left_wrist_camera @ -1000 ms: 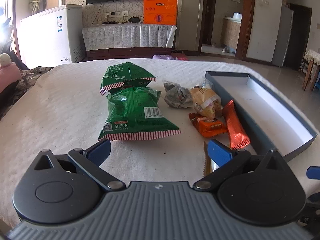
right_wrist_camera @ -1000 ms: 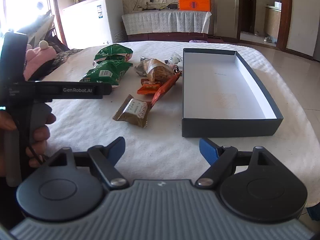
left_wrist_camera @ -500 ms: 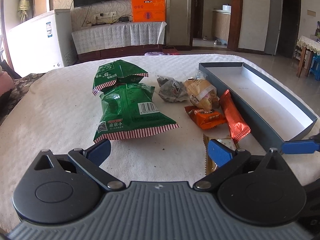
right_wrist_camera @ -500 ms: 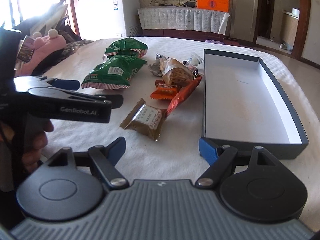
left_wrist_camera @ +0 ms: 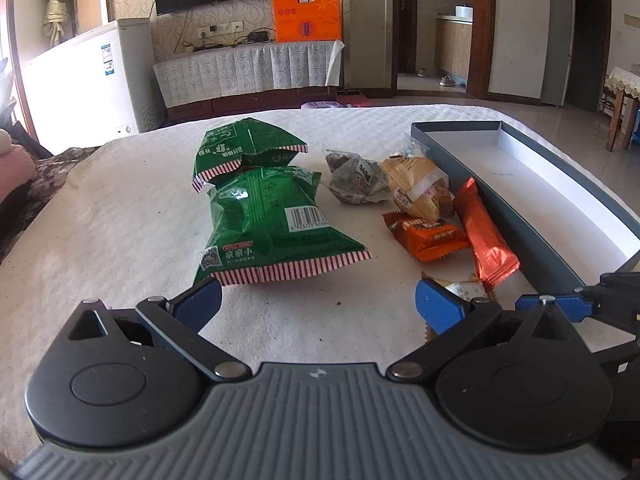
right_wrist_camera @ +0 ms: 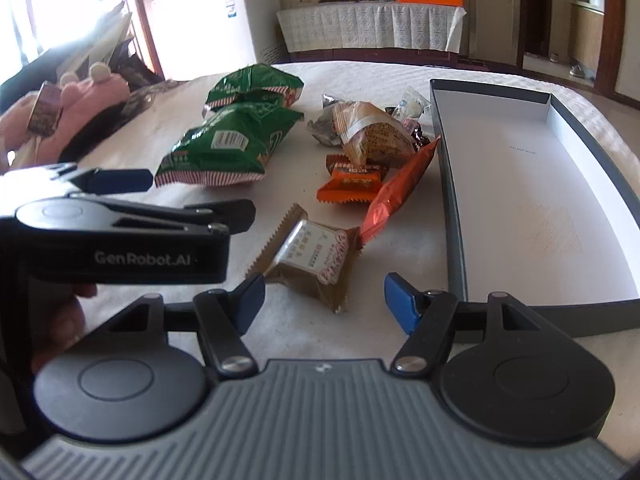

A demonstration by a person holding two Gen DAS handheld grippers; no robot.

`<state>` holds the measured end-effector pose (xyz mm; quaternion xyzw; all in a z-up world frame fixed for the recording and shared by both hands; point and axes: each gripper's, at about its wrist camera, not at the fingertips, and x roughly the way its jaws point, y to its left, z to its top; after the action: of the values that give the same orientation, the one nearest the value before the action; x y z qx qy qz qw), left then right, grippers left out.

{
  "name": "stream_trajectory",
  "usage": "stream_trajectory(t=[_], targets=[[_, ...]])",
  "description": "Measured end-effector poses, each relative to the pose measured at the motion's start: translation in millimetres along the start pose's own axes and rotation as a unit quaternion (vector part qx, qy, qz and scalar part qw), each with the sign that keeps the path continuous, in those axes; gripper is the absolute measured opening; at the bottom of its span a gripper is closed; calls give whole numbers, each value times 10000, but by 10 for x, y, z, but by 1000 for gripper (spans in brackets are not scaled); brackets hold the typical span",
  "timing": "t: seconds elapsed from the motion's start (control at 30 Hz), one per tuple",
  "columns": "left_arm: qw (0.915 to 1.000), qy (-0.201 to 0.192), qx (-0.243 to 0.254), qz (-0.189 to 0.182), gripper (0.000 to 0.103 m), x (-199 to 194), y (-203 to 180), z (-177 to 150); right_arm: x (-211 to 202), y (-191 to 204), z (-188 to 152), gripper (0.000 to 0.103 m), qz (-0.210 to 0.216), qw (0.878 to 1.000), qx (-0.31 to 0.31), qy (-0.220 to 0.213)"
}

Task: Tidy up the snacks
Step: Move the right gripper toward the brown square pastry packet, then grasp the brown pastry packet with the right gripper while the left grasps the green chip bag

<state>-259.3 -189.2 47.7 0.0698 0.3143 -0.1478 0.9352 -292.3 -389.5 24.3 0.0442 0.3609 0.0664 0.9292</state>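
My right gripper (right_wrist_camera: 324, 300) has its jaws spread wide and has just been closing a little; nothing is pressed between them. The brown snack packet (right_wrist_camera: 316, 258) lies just ahead, partly between the tips. My left gripper (left_wrist_camera: 318, 300) is wide open too, empty, with the near green bag (left_wrist_camera: 276, 226) just beyond its left jaw. Right of my right jaw sits the dark box (right_wrist_camera: 452, 200), open-topped with a white floor; I see no snack inside it. Further out lie the two orange packets (right_wrist_camera: 354, 184), a tan wrapped bun (right_wrist_camera: 372, 134) and a second green bag (right_wrist_camera: 256, 84), all on a worktop under a white textured cloth (left_wrist_camera: 120, 216). Beyond stand a white freezer (left_wrist_camera: 92, 80) and an orange carton (left_wrist_camera: 306, 12).
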Motion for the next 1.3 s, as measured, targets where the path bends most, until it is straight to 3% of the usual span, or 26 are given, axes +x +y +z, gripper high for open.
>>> stream_trajectory(t=[0.53, 0.93, 1.07, 1.13, 1.2, 1.23, 1.3], targets=[[10000, 35, 35, 85, 103, 410, 53, 265, 227, 210, 75, 74, -527, 9986, -15, -62], [9998, 134, 67, 120, 103, 684, 98, 359, 294, 235, 66, 74, -517, 9986, -70, 93], [9998, 156, 85, -41, 103, 731, 95, 349, 292, 227, 71, 72, -478, 9987, -122, 79], [9994, 253, 35, -238, 91, 749, 102, 335, 285, 218, 73, 67, -464, 9987, -173, 86], [9977, 460, 0, -492, 54, 803, 123, 302, 270, 212, 73, 64, -454, 9987, -234, 85], [9959, 611, -105, -662, 45, 844, 150, 286, 265, 204, 75, 62, -433, 9988, -225, 89], [9958, 551, -203, -706, 38, 831, 181, 281, 253, 194, 70, 60, -407, 9988, -252, 90]])
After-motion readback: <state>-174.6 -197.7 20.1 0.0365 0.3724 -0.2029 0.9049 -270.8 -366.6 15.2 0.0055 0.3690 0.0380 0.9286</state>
